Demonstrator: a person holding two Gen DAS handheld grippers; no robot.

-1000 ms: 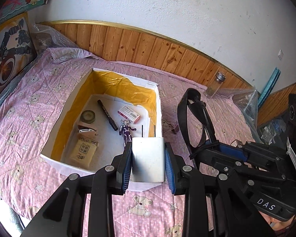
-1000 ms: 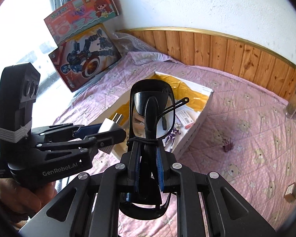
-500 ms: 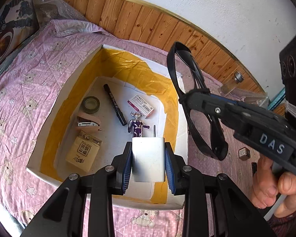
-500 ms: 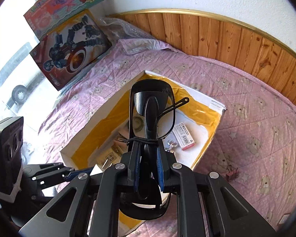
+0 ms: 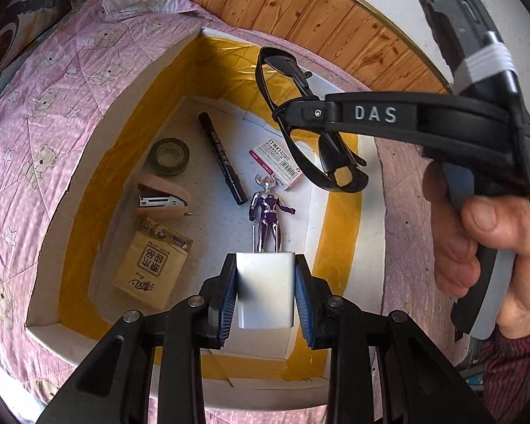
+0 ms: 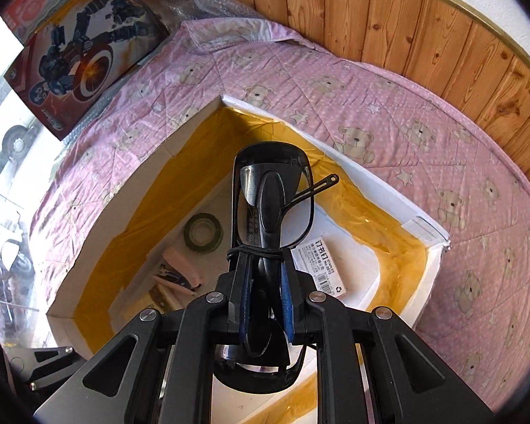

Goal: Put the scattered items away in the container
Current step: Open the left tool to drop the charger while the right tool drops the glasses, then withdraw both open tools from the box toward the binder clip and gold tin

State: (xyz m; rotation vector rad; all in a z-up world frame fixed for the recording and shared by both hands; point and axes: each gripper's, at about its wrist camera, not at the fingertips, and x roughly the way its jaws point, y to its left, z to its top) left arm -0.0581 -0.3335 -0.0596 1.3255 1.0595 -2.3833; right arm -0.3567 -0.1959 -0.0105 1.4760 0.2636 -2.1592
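My left gripper [image 5: 265,295] is shut on a white charger block [image 5: 265,288], held over the near part of the white box with yellow-taped walls [image 5: 99,162]. My right gripper [image 6: 265,282] is shut on black folded glasses [image 6: 272,194], which hang over the box's right side in the left wrist view, glasses [image 5: 311,130]. Inside the box lie a tape roll [image 5: 168,156], a black marker [image 5: 222,162], a staple packet [image 5: 275,164], a purple figure [image 5: 268,212], a pink stapler [image 5: 162,199] and a brown tissue pack [image 5: 152,265].
The box [image 6: 420,228] rests on a pink bear-print quilt [image 6: 371,106] against a wood-panelled wall [image 6: 424,35]. A toy box with a robot picture [image 6: 81,53] leans at the far left. A hand [image 5: 477,247] grips the right gripper's handle.
Both grippers have moved forward and down over the box. The glasses now hang above the box's right inner side and the charger sits lower over the near floor.
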